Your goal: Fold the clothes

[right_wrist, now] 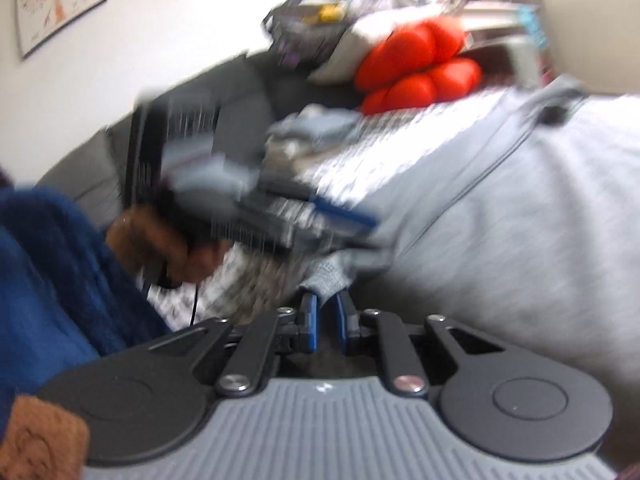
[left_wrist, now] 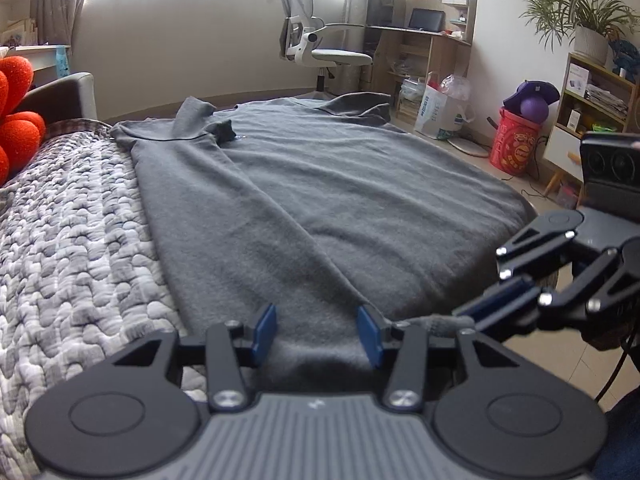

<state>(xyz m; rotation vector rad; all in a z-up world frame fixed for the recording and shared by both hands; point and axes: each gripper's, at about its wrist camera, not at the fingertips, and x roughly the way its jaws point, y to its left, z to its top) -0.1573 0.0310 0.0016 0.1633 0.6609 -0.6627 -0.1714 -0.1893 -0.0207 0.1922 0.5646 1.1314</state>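
Grey sweater (left_wrist: 320,184) lies spread flat on the bed, on top of a grey-and-white quilted bedspread (left_wrist: 68,240), collar end toward the far window wall, hem end toward the near edge of the bed. One sleeve is folded in across the body, running diagonally from the far shoulder down to the near hem. Left claw (left_wrist: 316,334) sits at the sweater's near hem, blue pads (left_wrist: 265,332) spread wide apart with fabric lying between them, nothing pinched; whether the pads touch the cloth is hard to tell. Right claw (left_wrist: 476,318) comes in beside the near right corner of the sweater, pads close together and clamped on a small bunch of the hem or cuff. In the right wrist view the right claw (right_wrist: 325,320) shows the same: blue pads nearly together with a fold of grey knit (right_wrist: 326,280) gripped between them. That view is heavily motion-blurred. It also shows the left claw (right_wrist: 340,220) over the sweater's (right_wrist: 520,208) near edge, held by a hand (right_wrist: 168,244) with a blue sleeve (right_wrist: 52,272). Orange-red cushion (left_wrist: 16,120) sits on the bed past the sweater's left side. White office chair (left_wrist: 320,36) and a wooden desk (left_wrist: 420,40) stand beyond the sweater's collar end, red bucket (left_wrist: 516,140) on the floor to the sweater's right.
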